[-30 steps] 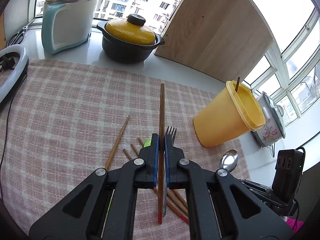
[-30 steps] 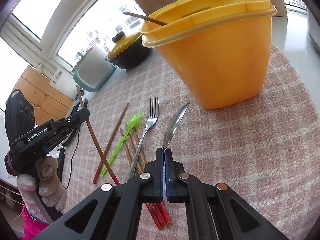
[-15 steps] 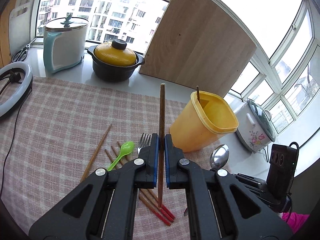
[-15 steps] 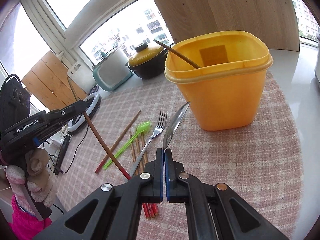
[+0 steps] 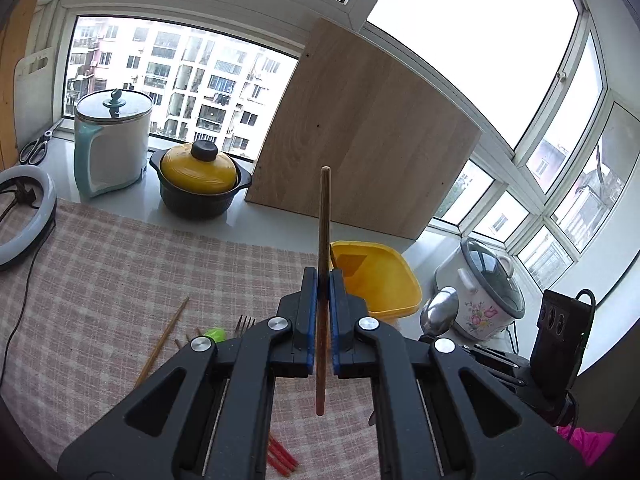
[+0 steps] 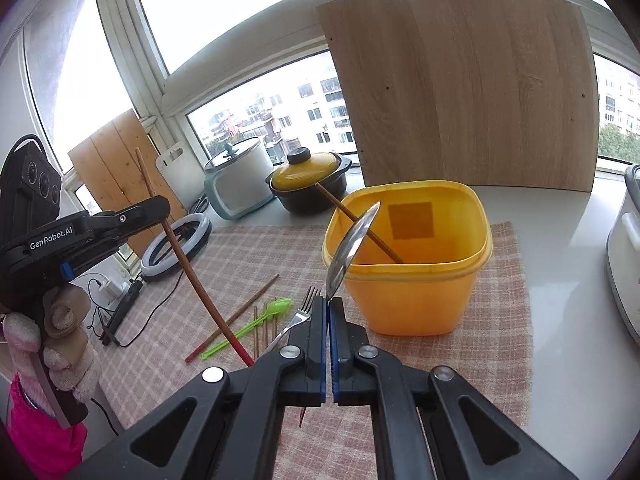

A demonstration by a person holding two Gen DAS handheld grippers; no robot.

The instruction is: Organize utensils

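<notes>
With the left tongs [image 5: 323,308] pinching a chopstick [image 5: 323,240] and the right tongs [image 6: 328,320] a spoon [image 6: 352,248], both just before the yellow bin [image 6: 416,280], tip each downward over its opening before releasing.

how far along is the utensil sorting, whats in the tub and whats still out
Early. Done: one chopstick leans inside the yellow tub. In hand: the left gripper is shut on a chopstick, the right gripper on a metal spoon. Left on the cloth: a fork, a green plastic spoon and several chopsticks.
</notes>
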